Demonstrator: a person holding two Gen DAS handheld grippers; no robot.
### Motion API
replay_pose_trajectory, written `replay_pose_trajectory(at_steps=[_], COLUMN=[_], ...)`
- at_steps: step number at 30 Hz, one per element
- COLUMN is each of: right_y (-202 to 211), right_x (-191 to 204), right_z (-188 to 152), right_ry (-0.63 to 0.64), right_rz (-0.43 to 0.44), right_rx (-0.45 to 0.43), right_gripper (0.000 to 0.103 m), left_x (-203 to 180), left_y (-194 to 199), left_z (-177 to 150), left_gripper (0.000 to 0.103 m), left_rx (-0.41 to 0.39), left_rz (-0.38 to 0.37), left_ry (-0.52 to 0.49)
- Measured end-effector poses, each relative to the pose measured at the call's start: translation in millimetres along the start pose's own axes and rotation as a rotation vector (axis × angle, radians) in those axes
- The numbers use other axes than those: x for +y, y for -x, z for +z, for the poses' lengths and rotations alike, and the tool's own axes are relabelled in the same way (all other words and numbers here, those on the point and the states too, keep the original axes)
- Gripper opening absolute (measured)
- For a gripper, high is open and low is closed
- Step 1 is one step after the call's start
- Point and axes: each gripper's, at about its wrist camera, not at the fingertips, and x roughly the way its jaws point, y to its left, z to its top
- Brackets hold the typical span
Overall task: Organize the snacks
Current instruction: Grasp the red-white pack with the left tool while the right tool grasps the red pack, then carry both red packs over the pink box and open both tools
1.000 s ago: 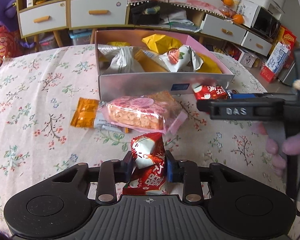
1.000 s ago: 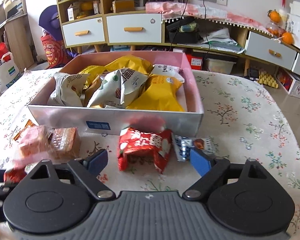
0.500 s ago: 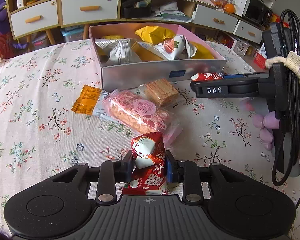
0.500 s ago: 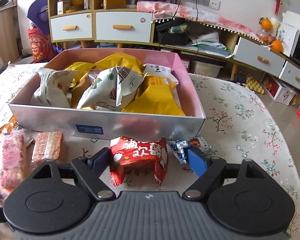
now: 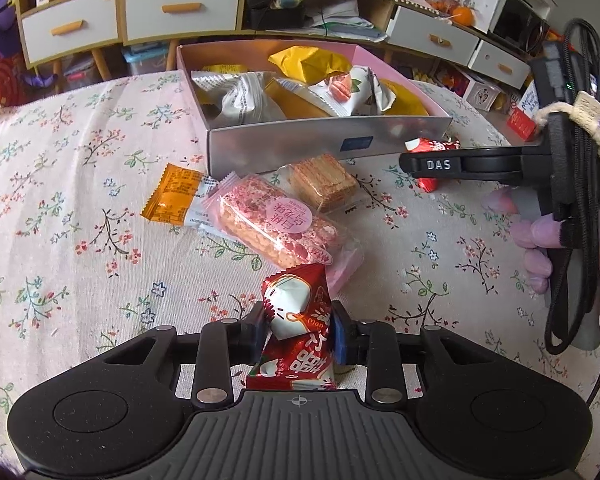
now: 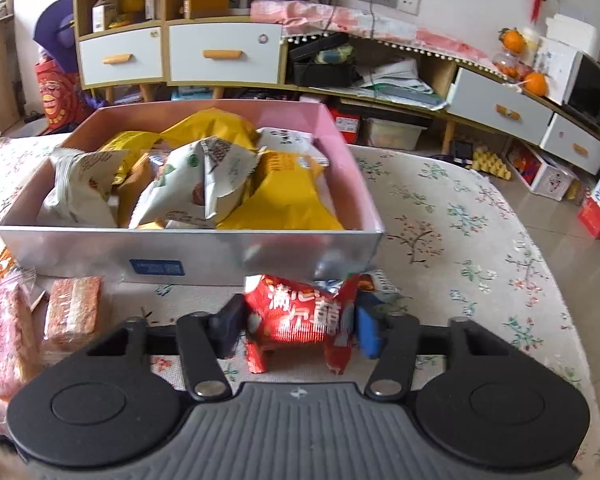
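Red snack packet (image 6: 300, 316) lies on the floral tabletop (image 6: 440, 240), just in front of the silver-fronted box (image 6: 188, 256) of bagged snacks. Right gripper (image 6: 296, 326): jaws closing, pads pressing the packet's two sides, wrapper crumpled. Left gripper (image 5: 298, 326): jaws narrow, clamped on a second red packet (image 5: 296, 336) above the cloth. Pink bar (image 5: 276, 224), wafer pack (image 5: 324, 186) and orange sachet (image 5: 176, 200) lie loose beside the box.

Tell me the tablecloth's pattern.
Small floral sprigs on a pale tablecloth; clearest in the left wrist view.
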Motion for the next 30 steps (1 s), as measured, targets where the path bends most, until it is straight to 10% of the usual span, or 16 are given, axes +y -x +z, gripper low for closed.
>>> replay_pose_trajectory(at_steps=[30], right_y=[41.3], right_x=[-45.6], right_z=[5.4], right_ry=[-0.234], right_rz=[0.148], right_rx=[0.095], right_gripper=[0.044], left_x=[11.4], left_y=[54.0], left_z=[39.4], left_gripper=[0.028], left_rx=[-0.152], left_rz=[-0.064], left_ry=[0.147])
